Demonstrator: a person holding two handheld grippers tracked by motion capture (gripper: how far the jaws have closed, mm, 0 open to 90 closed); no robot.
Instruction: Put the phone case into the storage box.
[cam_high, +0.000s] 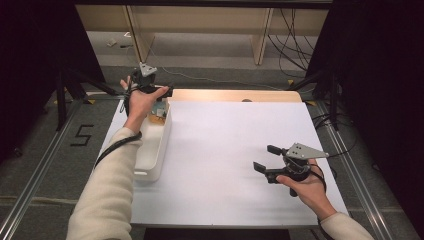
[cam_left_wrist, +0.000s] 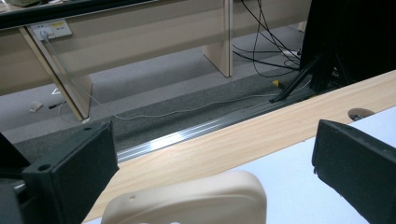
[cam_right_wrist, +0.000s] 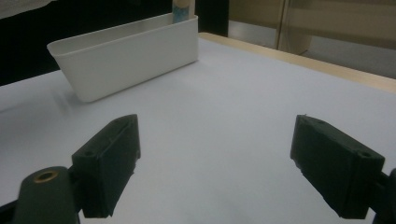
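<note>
We count two grippers — the left gripper (cam_high: 148, 86) and the right gripper (cam_high: 266, 159), each with two black jaws. We see one white bin (cam_high: 156, 150) on one white table (cam_high: 230, 150). Inside the bin we cannot count the small things — they are too unclear.

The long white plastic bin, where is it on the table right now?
In the high view the long white plastic bin lies along the white table's left edge, its far end under the left tool.
</note>
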